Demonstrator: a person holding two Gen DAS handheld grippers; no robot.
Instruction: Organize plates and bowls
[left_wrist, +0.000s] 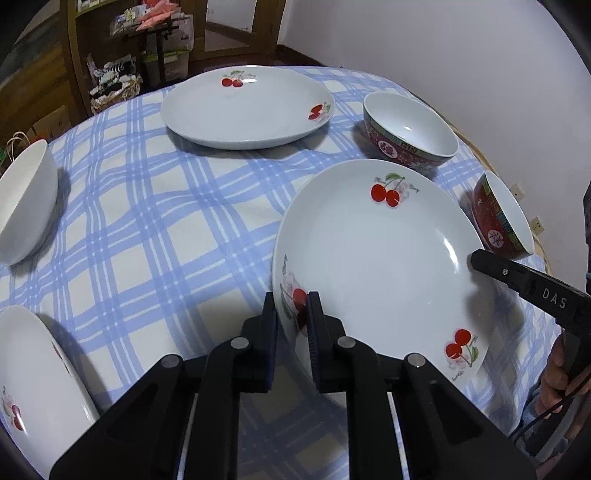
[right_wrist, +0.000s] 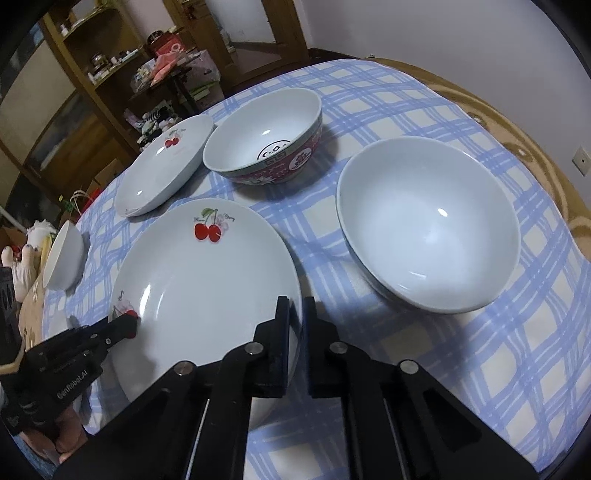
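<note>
Between our left gripper (left_wrist: 291, 314) fingers we pinch the near rim of the cherry plate (left_wrist: 380, 258) — our right gripper (right_wrist: 295, 317) clamps its opposite rim, on the checked tablecloth (left_wrist: 166, 221).

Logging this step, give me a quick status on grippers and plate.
Left gripper, right gripper both shut on cherry plate, opposite rims. Plate tilted over the cloth. Red bowl close behind.
</note>
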